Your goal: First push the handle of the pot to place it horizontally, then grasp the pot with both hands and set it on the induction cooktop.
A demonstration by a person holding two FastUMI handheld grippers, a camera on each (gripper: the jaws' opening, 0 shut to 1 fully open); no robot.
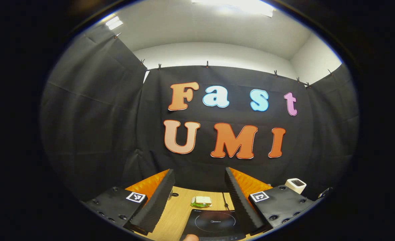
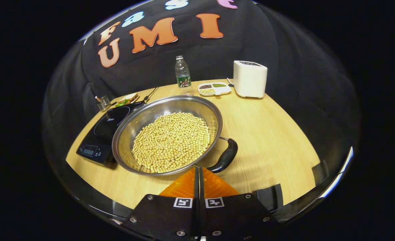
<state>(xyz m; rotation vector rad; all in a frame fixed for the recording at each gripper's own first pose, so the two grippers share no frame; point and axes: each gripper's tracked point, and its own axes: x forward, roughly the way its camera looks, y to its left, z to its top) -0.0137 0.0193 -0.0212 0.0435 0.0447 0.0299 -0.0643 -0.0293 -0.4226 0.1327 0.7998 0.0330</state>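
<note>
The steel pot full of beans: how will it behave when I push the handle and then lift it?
The shiny round steel pot looks rigid, so pushing its black curved handle should probably swivel it on the smooth wooden table. The deep heap of pale beans likely makes it heavy. Loose beans may shift or spill if tilted, so keep it level.

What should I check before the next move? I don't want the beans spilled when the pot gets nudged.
1. Right gripper closed for pushing: ok, its fingers are together.
2. Right gripper near the handle: ok, its tips sit by the pot rim next to the handle; contact cannot be told.
3. Handle horizontal: not ok, it points toward the camera.
4. Cooktop free for the pot: cannot tell, the pot's rim overlaps its edge in the right gripper view.
5. Left gripper ready to grasp: ok, open, above the cooktop.
6. Beans inside the pot: ok, none on the table.
</note>
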